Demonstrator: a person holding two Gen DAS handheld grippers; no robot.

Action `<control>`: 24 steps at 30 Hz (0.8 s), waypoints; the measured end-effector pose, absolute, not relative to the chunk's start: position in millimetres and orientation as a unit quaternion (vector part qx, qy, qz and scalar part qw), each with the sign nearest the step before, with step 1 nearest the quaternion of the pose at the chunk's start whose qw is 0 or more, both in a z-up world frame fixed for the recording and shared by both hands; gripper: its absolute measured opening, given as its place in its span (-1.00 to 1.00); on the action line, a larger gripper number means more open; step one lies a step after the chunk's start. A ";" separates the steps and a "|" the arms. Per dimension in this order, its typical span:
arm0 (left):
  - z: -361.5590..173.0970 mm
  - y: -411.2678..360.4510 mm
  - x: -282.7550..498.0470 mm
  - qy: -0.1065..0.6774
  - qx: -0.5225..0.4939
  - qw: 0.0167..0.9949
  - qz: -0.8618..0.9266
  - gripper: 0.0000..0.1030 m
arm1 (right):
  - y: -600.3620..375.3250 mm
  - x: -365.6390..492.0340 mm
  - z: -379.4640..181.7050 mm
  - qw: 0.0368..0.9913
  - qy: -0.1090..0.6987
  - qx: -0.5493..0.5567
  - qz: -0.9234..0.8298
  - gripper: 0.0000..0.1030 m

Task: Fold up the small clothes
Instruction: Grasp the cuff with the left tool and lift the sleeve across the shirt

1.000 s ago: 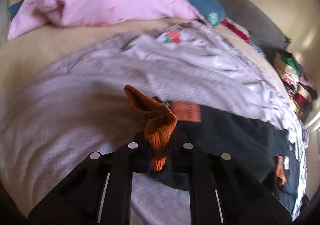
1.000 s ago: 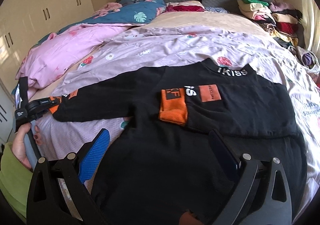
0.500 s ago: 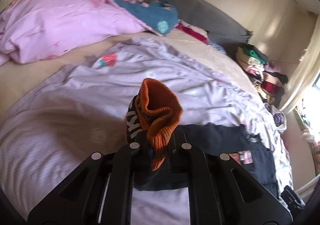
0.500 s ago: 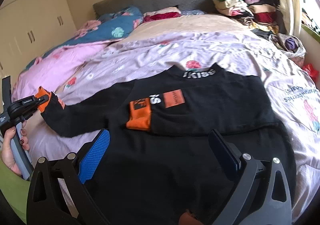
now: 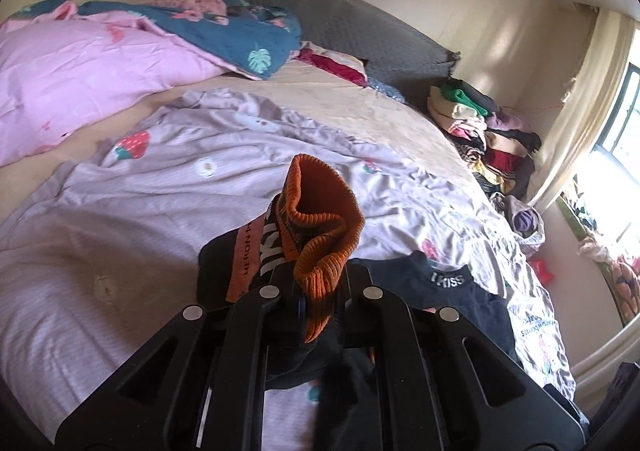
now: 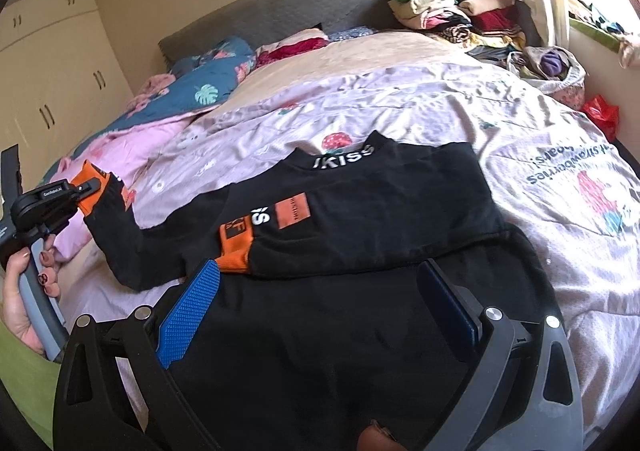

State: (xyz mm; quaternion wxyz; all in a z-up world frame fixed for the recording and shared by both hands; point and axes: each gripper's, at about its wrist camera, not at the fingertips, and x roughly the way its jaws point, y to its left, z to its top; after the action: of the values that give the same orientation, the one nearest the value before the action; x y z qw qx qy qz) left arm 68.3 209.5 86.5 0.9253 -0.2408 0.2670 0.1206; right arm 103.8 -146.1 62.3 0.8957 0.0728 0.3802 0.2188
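The sweater [image 6: 360,219] is black with orange cuffs [image 5: 320,235], orange patches and white collar lettering. The sheet [image 6: 460,103] is lilac with strawberry prints. At ten o'clock lie a pink quilt [image 5: 80,67] and teal leaf-print blanket [image 6: 208,91].

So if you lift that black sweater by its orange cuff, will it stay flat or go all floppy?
Probably floppy: the black knit sweater sags between the left tool pinching its orange ribbed cuff and the bed. Its sleeve already bends and droops. It looks light, since one pinch holds the sleeve up. The ribbed knit likely won't slip easily.
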 end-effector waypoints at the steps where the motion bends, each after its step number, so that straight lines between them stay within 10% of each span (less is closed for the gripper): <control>1: 88.5 205.6 70.7 0.266 -0.239 0.926 0.117 -0.93 | -150.8 103.6 62.3 0.896 0.380 0.077 0.217 0.91; 24: 130.8 98.8 123.6 0.278 -0.201 0.939 0.030 -0.93 | -226.5 111.2 56.7 0.903 0.362 0.143 0.183 0.91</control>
State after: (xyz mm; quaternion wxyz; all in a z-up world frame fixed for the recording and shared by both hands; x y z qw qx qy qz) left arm 123.6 98.8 130.8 0.9387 -0.2013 0.2784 0.0296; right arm 111.2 -226.5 56.7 0.9028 0.1433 0.3620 0.1828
